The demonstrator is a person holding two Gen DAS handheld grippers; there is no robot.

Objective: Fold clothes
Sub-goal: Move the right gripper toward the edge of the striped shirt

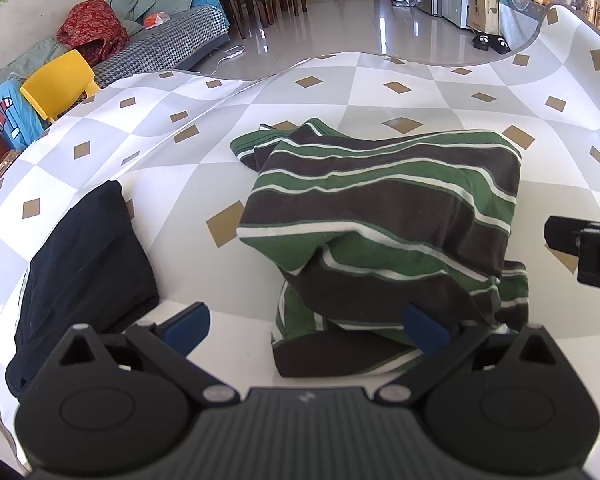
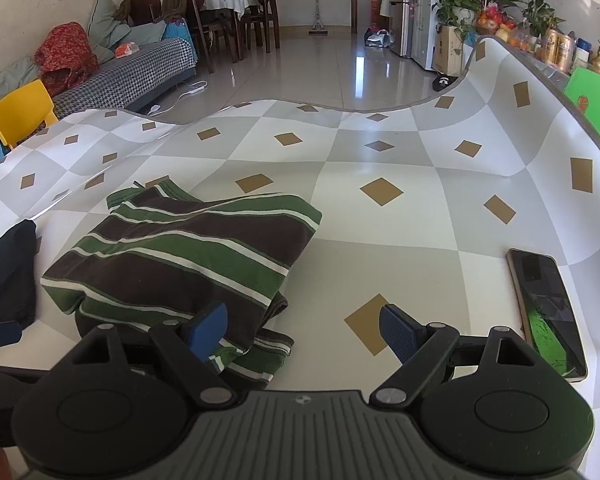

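Here the striped garment (image 1: 380, 232) lies beneath both spread grippers.

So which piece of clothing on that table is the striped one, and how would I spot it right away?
Start at the table with the grey-and-white checked cover dotted with tan diamonds. In its middle lies a roughly folded striped garment, between a plain dark garment on one side and a phone on the other. Its green, brown and white stripes set it apart.
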